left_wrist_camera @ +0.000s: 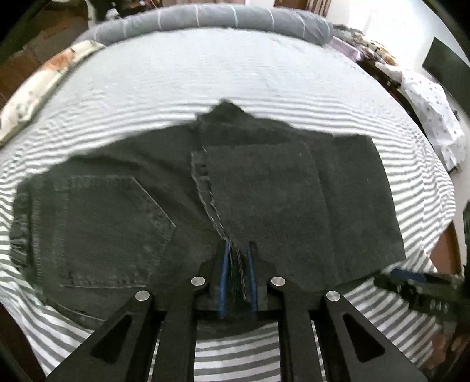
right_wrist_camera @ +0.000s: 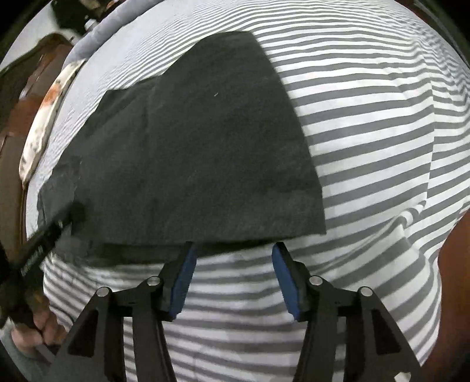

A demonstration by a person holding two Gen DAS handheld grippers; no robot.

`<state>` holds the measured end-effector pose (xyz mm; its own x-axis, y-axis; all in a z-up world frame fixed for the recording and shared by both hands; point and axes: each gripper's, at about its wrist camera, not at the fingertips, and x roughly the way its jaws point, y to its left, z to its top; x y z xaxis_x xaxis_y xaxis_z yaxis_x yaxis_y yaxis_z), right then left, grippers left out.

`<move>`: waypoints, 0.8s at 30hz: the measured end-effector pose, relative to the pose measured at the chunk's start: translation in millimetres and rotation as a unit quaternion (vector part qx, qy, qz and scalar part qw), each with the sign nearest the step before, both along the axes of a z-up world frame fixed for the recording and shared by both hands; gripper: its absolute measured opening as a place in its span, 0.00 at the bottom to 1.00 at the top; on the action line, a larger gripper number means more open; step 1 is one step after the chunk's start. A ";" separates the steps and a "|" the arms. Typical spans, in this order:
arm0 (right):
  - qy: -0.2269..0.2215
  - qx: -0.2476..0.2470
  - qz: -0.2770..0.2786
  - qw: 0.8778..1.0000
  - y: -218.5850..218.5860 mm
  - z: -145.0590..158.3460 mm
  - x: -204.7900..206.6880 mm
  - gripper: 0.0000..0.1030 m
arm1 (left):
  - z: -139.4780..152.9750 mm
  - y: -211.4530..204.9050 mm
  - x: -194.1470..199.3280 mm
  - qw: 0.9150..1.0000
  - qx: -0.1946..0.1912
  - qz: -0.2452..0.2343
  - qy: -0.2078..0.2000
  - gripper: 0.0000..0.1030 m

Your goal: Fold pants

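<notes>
Dark grey jeans [left_wrist_camera: 264, 188] lie on the striped bed, the legs folded over toward the waist, a back pocket [left_wrist_camera: 114, 229] showing at the left. My left gripper [left_wrist_camera: 236, 249] is shut on the stitched hem edge of the folded leg at the near side. In the right wrist view the folded jeans [right_wrist_camera: 205, 147] fill the middle. My right gripper [right_wrist_camera: 233, 249] is open and empty, its blue pads [right_wrist_camera: 183, 282] just short of the jeans' near edge. The left gripper [right_wrist_camera: 44, 241] shows at the left edge there.
The bed has a grey-and-white striped sheet [left_wrist_camera: 235, 76]. A grey striped pillow [left_wrist_camera: 217, 17] lies at the far end and a floral pillow [left_wrist_camera: 41, 85] at the left. Clothes [left_wrist_camera: 431, 108] lie at the right beyond the bed.
</notes>
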<state>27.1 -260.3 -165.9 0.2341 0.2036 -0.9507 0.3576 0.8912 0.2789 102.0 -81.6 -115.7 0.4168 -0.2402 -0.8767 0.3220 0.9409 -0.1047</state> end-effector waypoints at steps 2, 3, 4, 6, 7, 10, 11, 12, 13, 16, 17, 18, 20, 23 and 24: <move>0.002 0.007 0.013 1.000 3.9 4.2 -5.6 0.51 | 8.5 1.4 -2.2 1.000 -0.002 0.009 -0.028 0.15; 0.004 0.009 0.019 1.000 5.5 5.5 -7.2 0.51 | 12.4 2.1 -3.3 0.999 -0.001 0.012 -0.042 0.16; 0.006 0.013 0.031 0.999 7.9 8.1 -9.2 0.51 | 17.2 1.9 -4.9 0.998 -0.002 0.016 -0.059 0.17; -0.002 0.024 0.057 0.998 14.1 15.2 -11.2 0.51 | 22.7 1.4 -6.7 0.997 -0.014 0.009 -0.074 0.18; -0.011 0.025 0.075 0.997 18.3 21.7 -11.8 0.51 | 24.1 0.1 -6.1 0.997 -0.018 0.001 -0.076 0.19; -0.065 -0.004 0.103 0.993 26.1 47.5 -7.2 0.50 | 14.4 -11.2 -3.6 0.997 -0.018 -0.029 -0.062 0.28; -0.083 -0.025 0.106 0.991 25.9 55.2 -2.4 0.50 | 9.4 -14.3 -2.8 0.998 -0.014 -0.036 -0.057 0.28; -0.099 -0.052 0.105 0.988 23.3 61.5 2.3 0.50 | 0.0 -18.8 -0.3 0.998 -0.007 -0.043 -0.043 0.28; -0.111 -0.074 0.105 0.985 20.7 65.6 8.2 0.50 | -6.4 -23.5 1.2 0.998 -0.002 -0.046 -0.031 0.28; -0.128 -0.122 0.107 0.978 10.9 66.3 36.5 0.50 | -28.1 -28.4 5.7 0.999 0.020 -0.044 0.005 0.28; -0.131 -0.128 0.109 0.977 8.0 64.8 45.0 0.50 | -32.0 -28.3 4.9 0.999 0.023 -0.043 0.008 0.28; -0.133 -0.129 0.110 0.977 3.1 62.5 55.3 0.49 | -36.1 -27.4 5.1 0.999 0.023 -0.045 0.010 0.28; -0.128 -0.139 0.105 0.976 -5.6 55.4 76.5 0.48 | -38.4 -27.2 4.7 0.999 0.020 -0.048 0.008 0.28; -0.123 -0.133 0.094 0.979 -17.5 44.6 104.1 0.48 | -39.9 -25.7 8.0 0.999 0.010 -0.046 0.015 0.28; -0.116 -0.128 0.087 0.981 -21.0 39.5 113.3 0.47 | -40.8 -24.8 8.5 0.999 0.006 -0.045 0.017 0.28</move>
<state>140.4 -281.2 -126.4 0.4335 0.0211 -0.9009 0.1462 0.9848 0.0935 110.5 -106.5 -156.5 0.3641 -0.2655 -0.8927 0.4017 0.9095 -0.1067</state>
